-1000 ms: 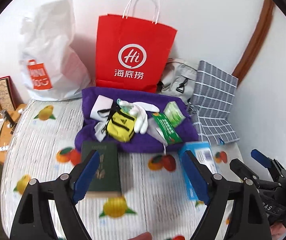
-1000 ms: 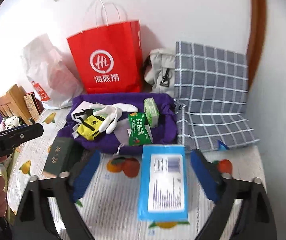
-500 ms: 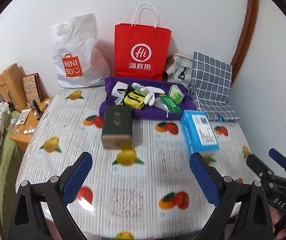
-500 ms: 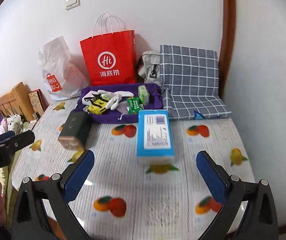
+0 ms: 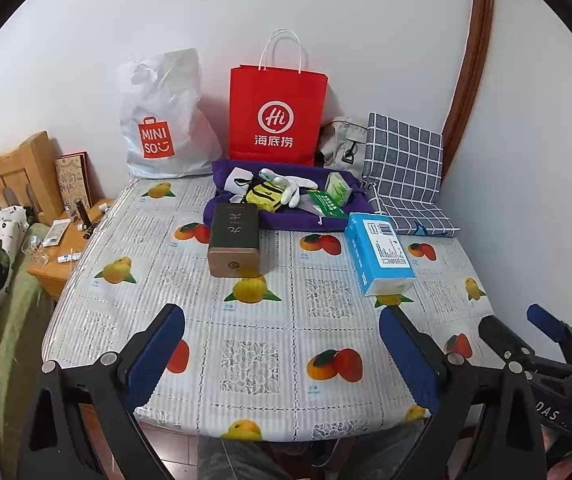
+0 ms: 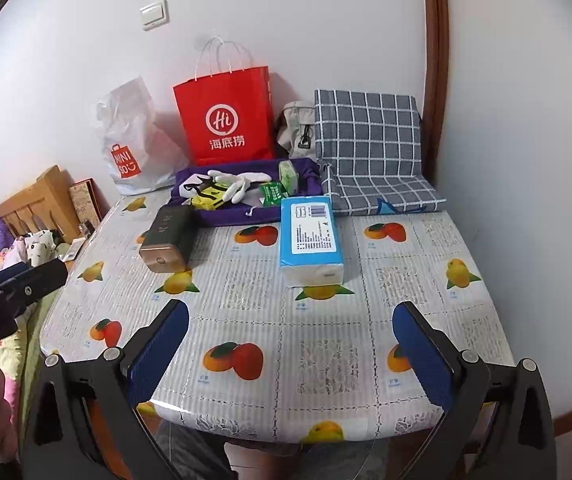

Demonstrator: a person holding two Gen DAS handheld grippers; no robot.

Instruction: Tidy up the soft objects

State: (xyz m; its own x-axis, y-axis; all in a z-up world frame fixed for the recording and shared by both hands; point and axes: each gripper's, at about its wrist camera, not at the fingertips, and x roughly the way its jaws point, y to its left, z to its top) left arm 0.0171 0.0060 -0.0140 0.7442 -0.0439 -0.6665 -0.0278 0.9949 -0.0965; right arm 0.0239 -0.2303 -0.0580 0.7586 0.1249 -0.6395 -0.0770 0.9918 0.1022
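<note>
**Left wrist view: two packs laid out, both tools empty**

Left gripper (image 5: 282, 344) stands wide, nothing between its jaws. One dark green box (image 5: 235, 240) lies flat on the table (image 5: 134, 304), long axis running toward the wall. One purple bag (image 5: 282, 220) behind it holds one yellow pouch (image 5: 264, 196), white gloves (image 5: 292, 188) and two green packets (image 5: 336, 190). One blue tissue pack (image 5: 378, 252) lies parallel, further right. Right gripper (image 6: 291, 342) likewise stands wide and empty.

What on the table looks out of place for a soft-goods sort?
The dark green box lies on its side in front of the purple cloth; it looks rigid, unlike the tissue pack and white gloves. Nothing looks spilled or damaged.
</note>
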